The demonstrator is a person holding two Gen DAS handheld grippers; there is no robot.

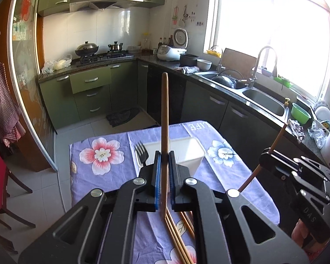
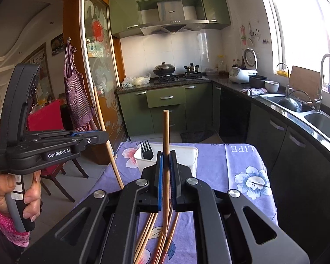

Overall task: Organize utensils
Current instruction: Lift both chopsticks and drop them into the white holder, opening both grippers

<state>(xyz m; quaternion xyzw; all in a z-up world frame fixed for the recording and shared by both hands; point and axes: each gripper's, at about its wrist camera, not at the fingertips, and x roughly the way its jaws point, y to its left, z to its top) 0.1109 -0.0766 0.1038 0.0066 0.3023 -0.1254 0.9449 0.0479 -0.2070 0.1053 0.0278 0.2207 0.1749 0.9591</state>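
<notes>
My left gripper [image 1: 164,160] is shut on a wooden chopstick [image 1: 165,114] that stands nearly upright above the table. My right gripper [image 2: 166,160] is shut on another wooden chopstick [image 2: 165,136], also upright. Each gripper shows in the other's view, the right one [image 1: 272,154] with its chopstick [image 1: 279,136], the left one [image 2: 94,136] with its chopstick [image 2: 103,123]. A white rectangular bin [image 1: 187,151] [image 2: 187,151] stands ahead on the table with a black fork [image 1: 142,151] [image 2: 146,150] upright at its left end. Several loose chopsticks [image 1: 180,237] [image 2: 151,233] lie on the cloth below the grippers.
The table carries a purple floral cloth [image 1: 103,154] [image 2: 248,176]. Green kitchen cabinets [image 1: 92,92], a stove with pots [image 2: 176,70] and a counter with a double sink [image 1: 264,103] lie beyond. A red-backed chair [image 2: 46,118] stands left of the table.
</notes>
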